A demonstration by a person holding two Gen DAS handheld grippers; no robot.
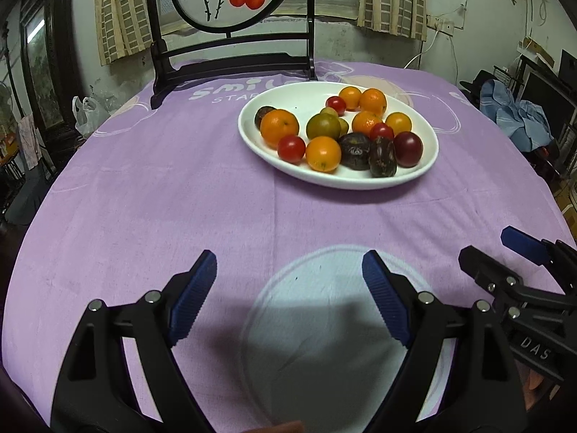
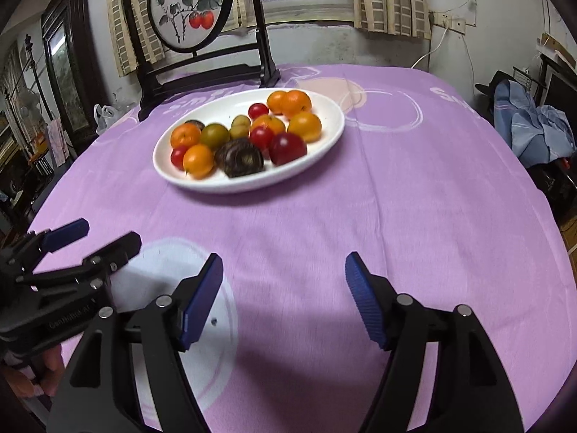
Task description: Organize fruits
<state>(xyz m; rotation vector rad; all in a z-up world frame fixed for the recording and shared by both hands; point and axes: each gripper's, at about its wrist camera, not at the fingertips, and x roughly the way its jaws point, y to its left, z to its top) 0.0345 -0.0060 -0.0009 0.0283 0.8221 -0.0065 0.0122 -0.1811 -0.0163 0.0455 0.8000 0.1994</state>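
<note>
Fruits (image 1: pixel 324 133) piled on white plate (image 1: pixel 429 166), purple tablecloth (image 1: pixel 144 198). Left gripper (image 1: pixel 288 288) jaws apart, empty; right gripper (image 2: pixel 283 288) jaws apart, empty.

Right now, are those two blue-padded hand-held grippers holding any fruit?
Left hand-held gripper: open, holding nothing.
Right hand-held gripper: open, holding nothing.

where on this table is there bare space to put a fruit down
Bare purple cloth runs between the white plate and both open tools, left tool and right tool, and to the plate's right. The plate is crowded with fruit; the dark frame stand fills the back-left.
</note>
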